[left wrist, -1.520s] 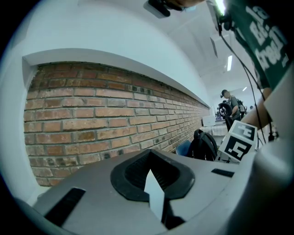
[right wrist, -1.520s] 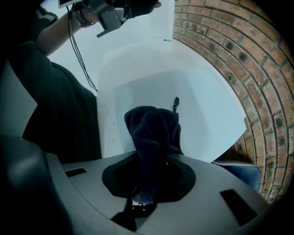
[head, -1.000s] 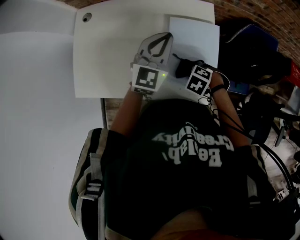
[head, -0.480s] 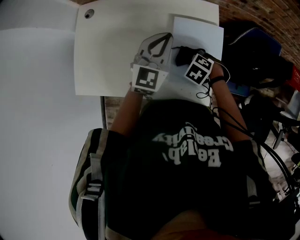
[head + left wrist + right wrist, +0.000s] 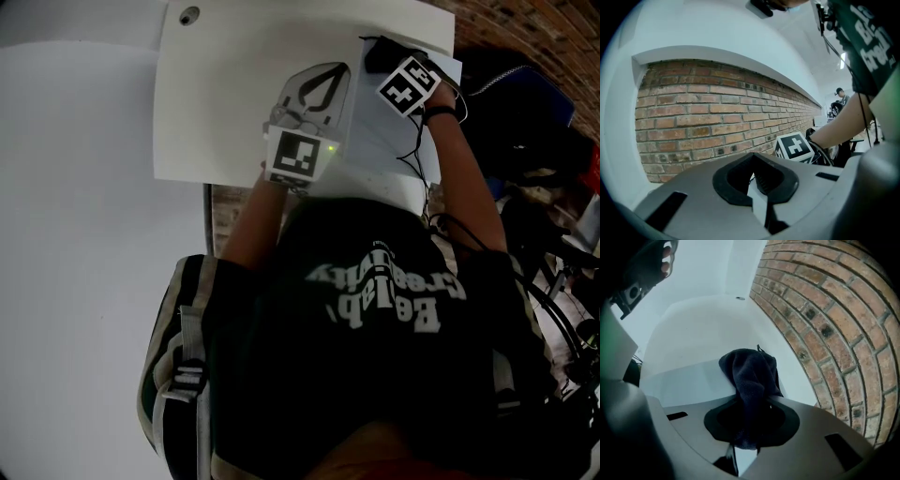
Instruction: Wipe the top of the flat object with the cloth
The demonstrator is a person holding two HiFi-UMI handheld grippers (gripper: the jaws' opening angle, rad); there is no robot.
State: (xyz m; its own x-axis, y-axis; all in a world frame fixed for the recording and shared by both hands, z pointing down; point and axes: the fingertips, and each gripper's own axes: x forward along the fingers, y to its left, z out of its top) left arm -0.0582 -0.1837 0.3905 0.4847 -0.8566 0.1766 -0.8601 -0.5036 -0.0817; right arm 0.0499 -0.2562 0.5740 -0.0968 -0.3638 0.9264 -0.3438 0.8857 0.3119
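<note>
Dark cloth (image 5: 749, 376) clamped in right tongs (image 5: 747, 430), on white sheet (image 5: 375, 141); left tongs (image 5: 754, 179) closed.

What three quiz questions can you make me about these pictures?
1. True or false: the right gripper is shut on the dark fuzzy cloth.
2. Which one holds nothing? A: the left gripper. B: the right gripper.
3. Fill in: the wall beside the white table is built of red ____.
Key: 1 true; 2 A; 3 brick.
</note>
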